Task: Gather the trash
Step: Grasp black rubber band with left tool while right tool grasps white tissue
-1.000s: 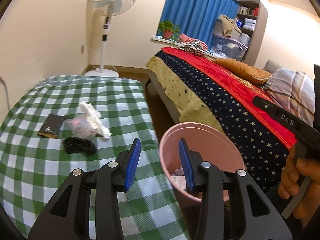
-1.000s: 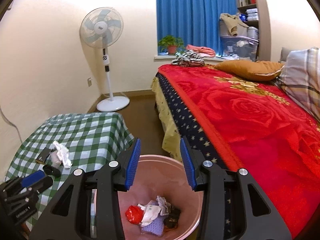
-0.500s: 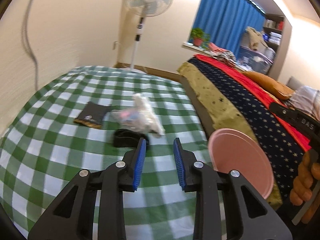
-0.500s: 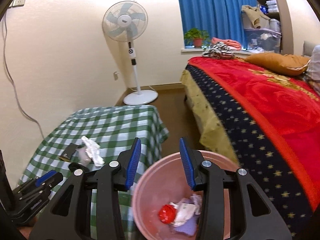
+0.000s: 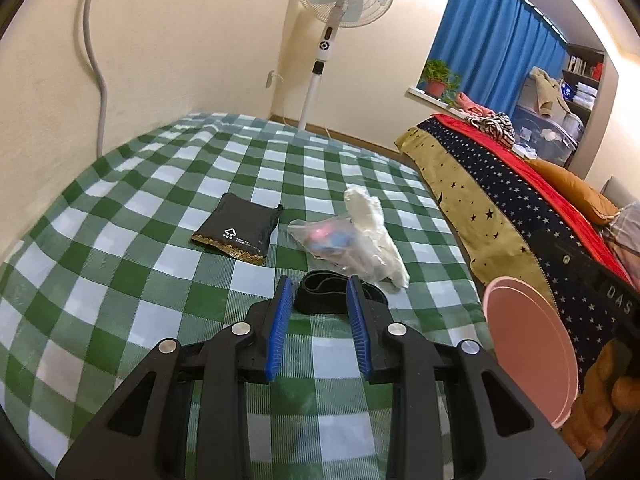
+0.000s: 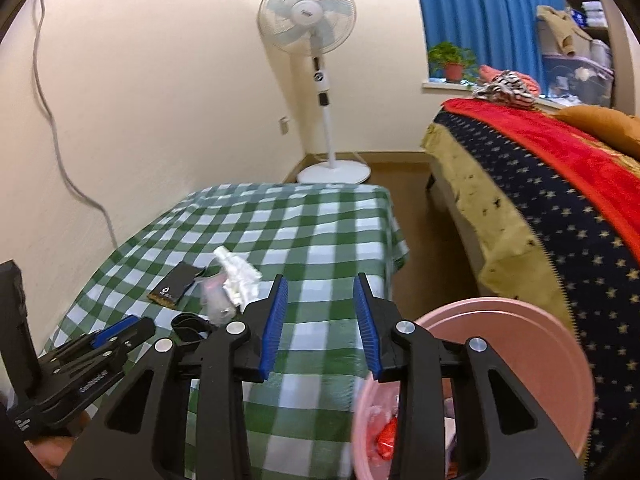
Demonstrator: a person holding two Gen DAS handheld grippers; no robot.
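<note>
A worktop (image 5: 120, 240) under a green-and-white checked cloth stands in a room corner, with a bed (image 5: 500, 208) along its right side.

Four bits of trash lie together toward the worktop's right edge, nearer its front than its back. A flat black pouch (image 5: 238, 230) lies furthest left. Just right of it is a clear bag (image 5: 320, 240) with pink and blue contents, and a crumpled white tissue (image 5: 376, 232) rests against the bag's right side. In front of the bag and touching it is a black band (image 5: 320, 296), curled into a flat ring.

The left tool (image 5: 318, 320) hangs over the worktop's front part, tilted downward, its blue pads partly apart with nothing between them. The band shows just past its tips, not gripped. From the right wrist view this tool (image 6: 120, 330) is seen at the worktop's front-left, near the band (image 6: 190, 324), the pouch (image 6: 174, 284) and the tissue (image 6: 238, 276).

The right tool (image 6: 320, 320) is over the worktop's front-right corner, its jaws closing with nothing between them.

A pink bin (image 6: 500, 360) stands off the worktop's front-right corner, between it and the bed, with red and pale scraps inside. A hand (image 5: 600, 412) holding the right tool shows beside the bin (image 5: 532, 344).

A white fan (image 6: 316, 80) stands on the floor past the worktop's back edge.
</note>
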